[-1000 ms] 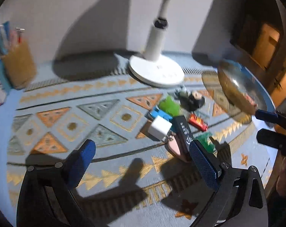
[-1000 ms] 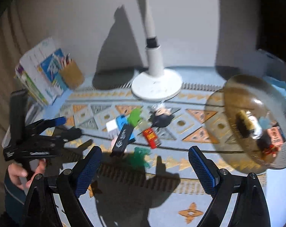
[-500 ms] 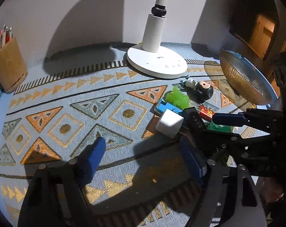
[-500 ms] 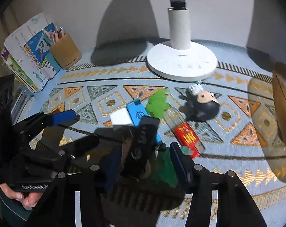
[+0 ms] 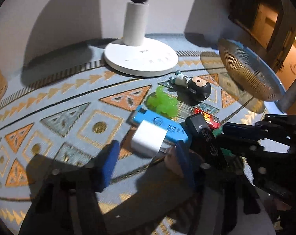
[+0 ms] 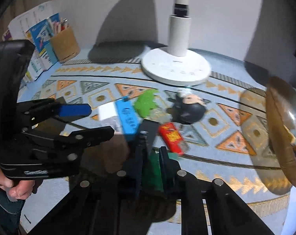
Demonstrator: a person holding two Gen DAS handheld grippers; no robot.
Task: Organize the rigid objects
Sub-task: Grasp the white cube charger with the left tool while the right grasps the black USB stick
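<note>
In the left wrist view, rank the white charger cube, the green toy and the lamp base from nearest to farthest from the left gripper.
From the left gripper:
1. White charger cube, just ahead between the fingers.
2. Green toy, farther ahead, slightly right.
3. Lamp base, at the back by the wall.

White cube (image 5: 149,142) beside blue box (image 6: 127,118), lime toy (image 5: 163,103), toppled figurine (image 5: 195,85), red lighter (image 6: 172,138), possibly green block (image 6: 152,169) pinched upright

Green piece (image 6: 153,171): held between my right fingers, which cover most of it; shape not determinable.
Black block (image 5: 203,135): lower end hidden behind my right gripper (image 5: 222,135).
Glass bowl (image 6: 281,137): cut by frame edge; contents blurred.
Lamp (image 6: 178,39): top out of frame.
Pink object (image 5: 172,161): mostly behind my left finger.
</note>
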